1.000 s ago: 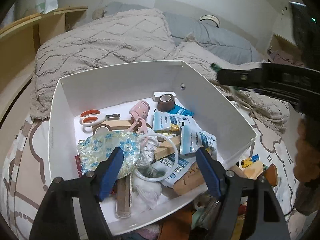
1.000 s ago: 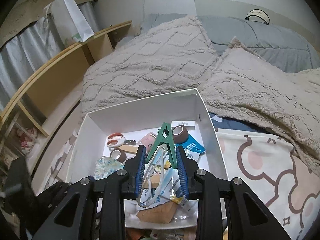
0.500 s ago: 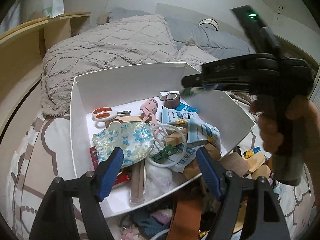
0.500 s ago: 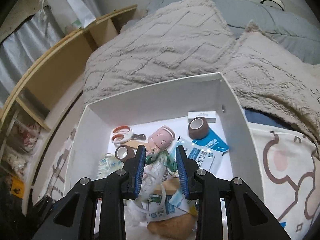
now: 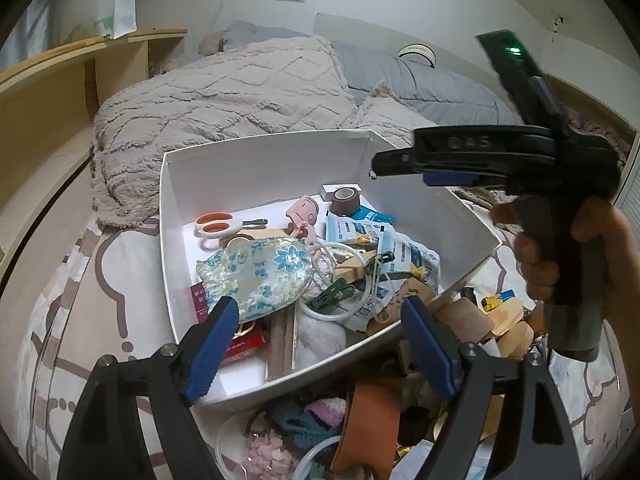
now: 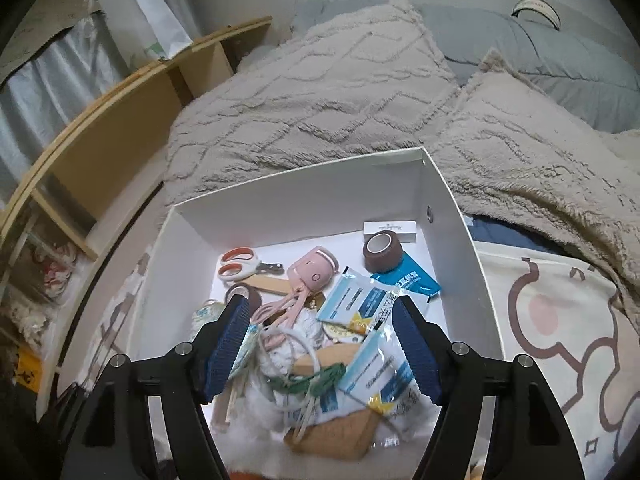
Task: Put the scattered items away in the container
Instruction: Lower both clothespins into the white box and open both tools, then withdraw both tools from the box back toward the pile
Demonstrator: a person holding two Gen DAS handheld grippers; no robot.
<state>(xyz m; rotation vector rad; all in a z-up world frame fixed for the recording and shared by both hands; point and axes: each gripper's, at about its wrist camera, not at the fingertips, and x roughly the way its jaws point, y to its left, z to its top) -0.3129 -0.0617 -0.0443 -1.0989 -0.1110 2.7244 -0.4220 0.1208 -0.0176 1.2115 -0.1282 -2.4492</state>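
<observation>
The right tool (image 6: pixel 320 344) was opening, empty, above the light, stiff green clothespin (image 6: pixel 316 380) lying in the white box (image 6: pixel 280 208), best pinched across its flat sides, while the left tool (image 5: pixel 316 344) was opening too, gripping nothing.

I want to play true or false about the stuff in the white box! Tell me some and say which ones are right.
1. The scissors in the white box have orange handles. True.
2. The green clip is on the bed outside the box. False: it lies inside, on the pile.
3. The right gripper is pinching the green clip. False: its jaws are opening, with nothing gripped.
4. A brown tape roll sits near the box's far corner. True.
5. The flowery pouch is red. False: it is pale with blue flowers.
</observation>
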